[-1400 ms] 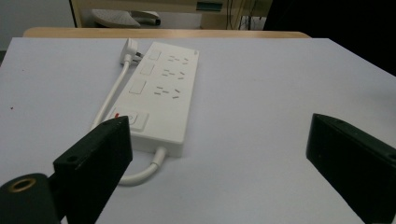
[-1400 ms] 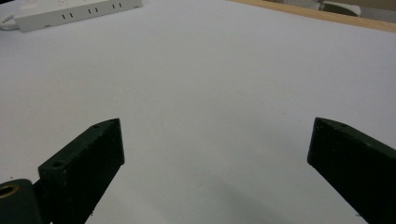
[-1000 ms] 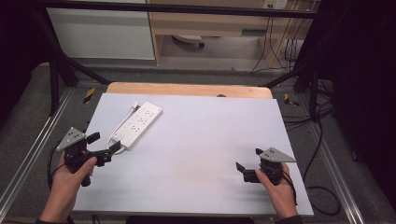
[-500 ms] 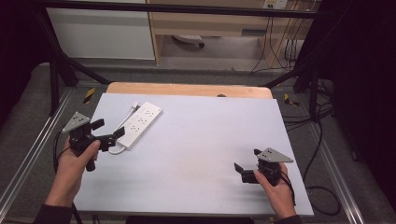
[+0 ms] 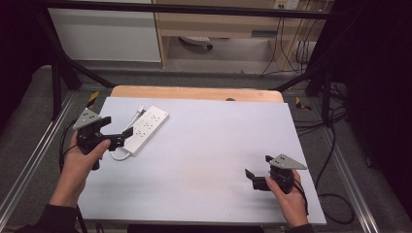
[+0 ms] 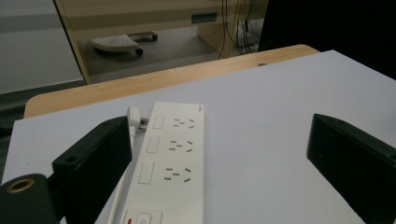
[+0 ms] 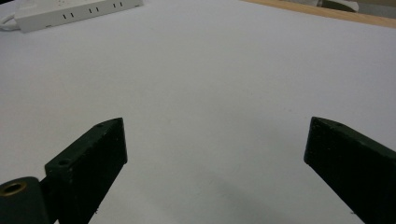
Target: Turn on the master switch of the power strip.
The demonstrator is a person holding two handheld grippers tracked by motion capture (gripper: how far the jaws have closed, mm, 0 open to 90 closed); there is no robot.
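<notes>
Clearly left gripper [image 5: 121, 137] held wide open at near end of power strip [image 5: 145, 128], by table's far-left corner, for grasp. Right gripper [image 5: 256, 178] parked open, empty, near-right edge.

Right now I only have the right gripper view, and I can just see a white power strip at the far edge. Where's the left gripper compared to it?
Observer: The left gripper is at the near end of the power strip, fingers open, pointing along its length.
Operator: Is it gripping the strip?
Observer: No. In the left gripper view the strip lies flat on the table between the spread fingers, nearer one of them.
Operator: Is the strip plugged in anywhere?
Observer: No. Its white plug lies on the table beside the strip's far end, and the cord loops round at the near end.
</notes>
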